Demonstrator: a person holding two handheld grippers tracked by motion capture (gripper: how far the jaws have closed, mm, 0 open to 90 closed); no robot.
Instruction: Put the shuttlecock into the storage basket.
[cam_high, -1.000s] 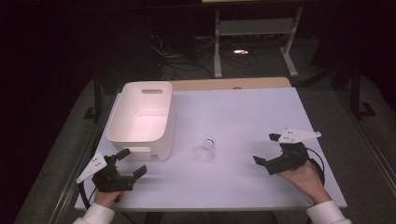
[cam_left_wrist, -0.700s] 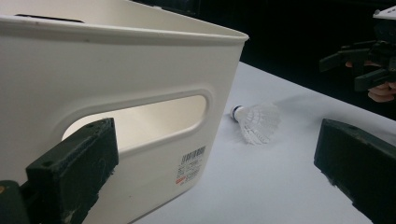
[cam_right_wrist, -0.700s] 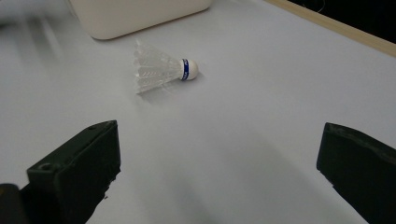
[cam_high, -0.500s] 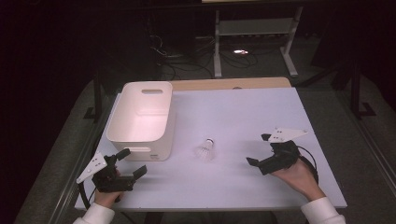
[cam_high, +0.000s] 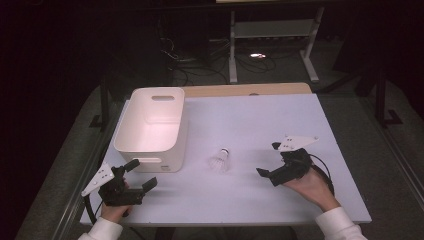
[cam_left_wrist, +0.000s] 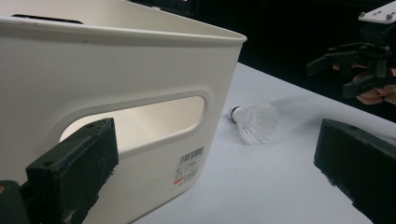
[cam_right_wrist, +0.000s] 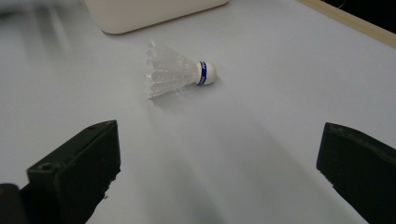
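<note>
A white feather shuttlecock (cam_high: 220, 160) with a blue band on its cork lies on its side on the pale table (cam_high: 260, 120), just right of a white plastic bin (cam_high: 150, 127). My right gripper (cam_high: 267, 159) stands open a short way right of the shuttlecock, nothing between its jaws. In the right gripper view the shuttlecock (cam_right_wrist: 180, 72) lies ahead of the open gripper (cam_right_wrist: 219, 149), cork to the right. My left gripper (cam_high: 141, 174) is open at the bin's near corner. The left gripper view has the bin wall (cam_left_wrist: 116, 84) close up and the shuttlecock (cam_left_wrist: 254, 122) beyond.
The bin (cam_right_wrist: 149, 11) has a handle slot (cam_left_wrist: 135, 116) and a barcode label on its near wall. A wooden strip (cam_high: 245, 90) edges the table's far side. A metal rack (cam_high: 272, 35) and cables stand on the dark floor behind.
My right gripper has moved left, closer to the shuttlecock, still open. The left gripper, bin and shuttlecock have stayed put.
</note>
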